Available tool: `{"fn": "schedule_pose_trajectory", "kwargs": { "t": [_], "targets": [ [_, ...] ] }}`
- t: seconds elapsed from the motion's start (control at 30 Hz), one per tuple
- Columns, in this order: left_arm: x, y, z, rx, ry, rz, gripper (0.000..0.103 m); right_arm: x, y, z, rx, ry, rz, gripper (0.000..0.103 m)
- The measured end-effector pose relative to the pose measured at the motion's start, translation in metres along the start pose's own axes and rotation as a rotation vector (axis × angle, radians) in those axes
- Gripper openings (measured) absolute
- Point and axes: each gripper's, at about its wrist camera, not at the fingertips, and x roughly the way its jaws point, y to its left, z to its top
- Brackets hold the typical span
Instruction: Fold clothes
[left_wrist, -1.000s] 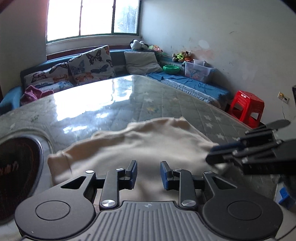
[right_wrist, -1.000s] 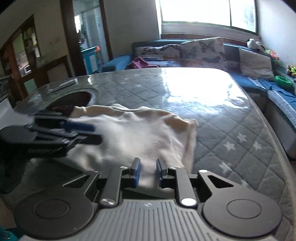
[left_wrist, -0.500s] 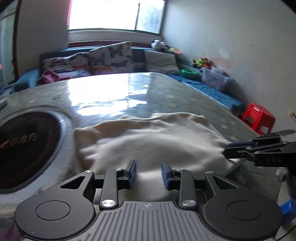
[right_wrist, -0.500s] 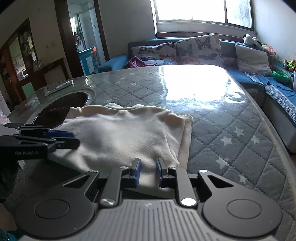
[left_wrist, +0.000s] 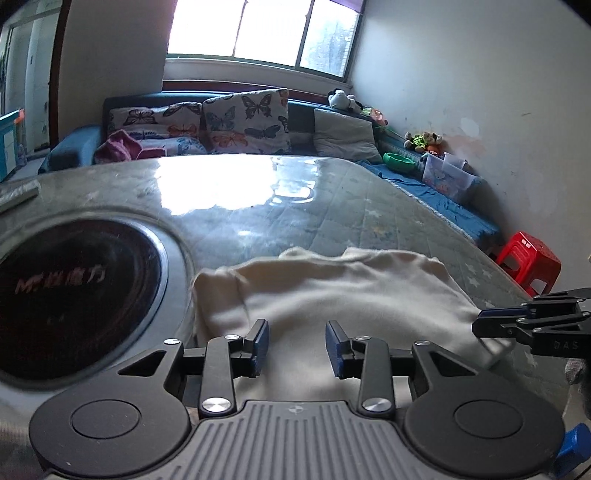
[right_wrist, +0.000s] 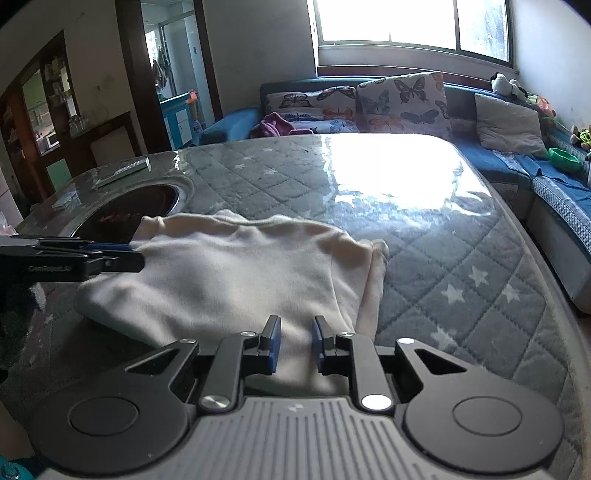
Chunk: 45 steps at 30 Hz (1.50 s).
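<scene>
Both the left gripper (left_wrist: 296, 346) and right gripper (right_wrist: 295, 342) were matte black with blue finger pads (left_wrist: 262, 341), silver screws, round discs either side and a ribbed grey base.

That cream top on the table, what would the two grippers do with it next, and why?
Probably lower both and pinch the near edge. The cream top lies flat, partly folded, on the table; the left gripper and right gripper are open above its near edge, gripping nothing.
</scene>
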Motion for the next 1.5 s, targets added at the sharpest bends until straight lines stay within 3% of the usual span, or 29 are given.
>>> {"fn": "schedule_pose_trajectory", "kwargs": {
  "t": [0.63, 0.83, 1.07, 1.3, 1.5],
  "targets": [
    [0.032, 0.023, 0.032, -0.028, -0.003, 0.056, 0.031, 0.058, -0.012, 0.052, -0.039, 0.019, -0.003, 0.018],
    [0.035, 0.035, 0.039, -0.044, -0.007, 0.091, 0.031, 0.07, -0.026, 0.053, -0.003, 0.039, -0.018, 0.018],
    [0.037, 0.014, 0.046, 0.023, -0.025, 0.045, 0.031, 0.069, -0.021, 0.069, -0.022, 0.005, -0.023, 0.019],
    [0.053, 0.02, 0.044, 0.034, 0.002, 0.103, 0.033, 0.093, -0.016, 0.074, -0.047, 0.041, -0.038, 0.018],
    [0.032, 0.032, 0.043, -0.004, -0.035, 0.125, 0.032, 0.089, -0.021, 0.075, -0.036, 0.035, -0.062, 0.018]
  ]
}}
